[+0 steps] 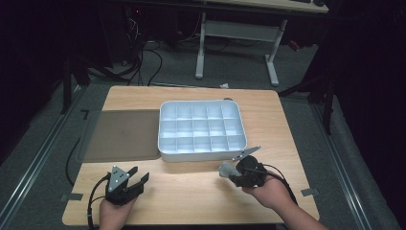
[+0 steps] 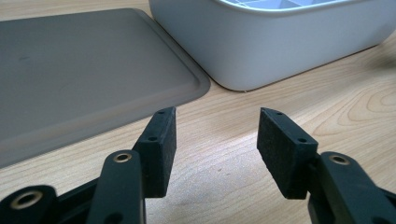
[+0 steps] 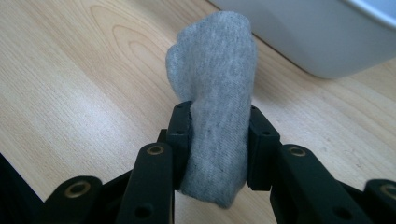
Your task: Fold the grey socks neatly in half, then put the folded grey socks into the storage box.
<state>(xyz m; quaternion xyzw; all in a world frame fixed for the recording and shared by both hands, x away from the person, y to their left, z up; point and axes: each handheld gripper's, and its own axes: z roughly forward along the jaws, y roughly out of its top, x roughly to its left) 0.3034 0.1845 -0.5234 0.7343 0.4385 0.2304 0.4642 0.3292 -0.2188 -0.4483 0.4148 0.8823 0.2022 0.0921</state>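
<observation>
A rolled grey sock (image 3: pixel 215 60) stands between the jaws of my right gripper (image 3: pixel 219 122), which is shut on it above the wooden table. From above, that gripper (image 1: pixel 230 171) hovers just in front of the white compartment box (image 1: pixel 165 143), with the sock (image 1: pixel 224 168) sticking out to its left. My left gripper (image 1: pixel 139 174) rests near the table's front left, open, with nothing between its pads (image 2: pixel 161 144); bare wood shows in the gap. A flat grey lid (image 2: pixel 84 70) lies ahead of it, beside the white box (image 2: pixel 280 42).
The grey lid (image 1: pixel 122 134) lies flat against the left side of the box. The box's several compartments hold nothing. Table edges run close behind both hands. A white desk frame (image 1: pixel 237 33) stands on the floor beyond the table.
</observation>
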